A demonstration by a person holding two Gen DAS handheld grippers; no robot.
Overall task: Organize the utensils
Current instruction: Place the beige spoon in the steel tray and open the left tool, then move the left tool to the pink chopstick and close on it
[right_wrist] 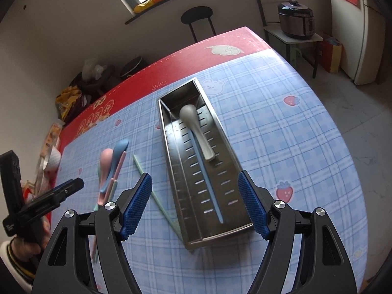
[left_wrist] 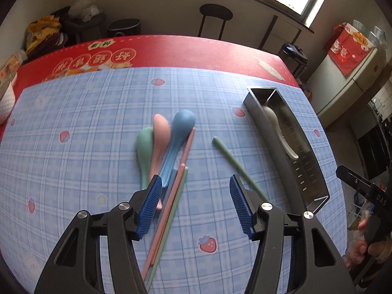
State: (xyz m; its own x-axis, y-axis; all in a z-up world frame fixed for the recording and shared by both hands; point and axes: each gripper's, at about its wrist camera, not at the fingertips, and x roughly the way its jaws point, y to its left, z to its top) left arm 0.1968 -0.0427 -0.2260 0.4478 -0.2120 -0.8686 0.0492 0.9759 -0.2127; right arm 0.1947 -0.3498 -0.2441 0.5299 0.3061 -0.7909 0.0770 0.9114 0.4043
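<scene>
Plaid tablecloth (left_wrist: 98,112) — red table (left_wrist: 220,51), black stool (left_wrist: 215,14).

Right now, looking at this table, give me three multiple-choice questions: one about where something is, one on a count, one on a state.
1. Where is the white spoon?
A. in the metal tray
B. on the red cloth
C. between the fingers

2. How many spoons lie on the blue checked cloth outside the tray?
A. one
B. three
C. five

3. The left gripper is:
A. shut on a chopstick
B. open, holding nothing
C. shut on a spoon

Answers: 1 A, it rests inside the tray. 2 B, green, pink and blue. 3 B, its fingers stand apart, nothing clamped.
</scene>
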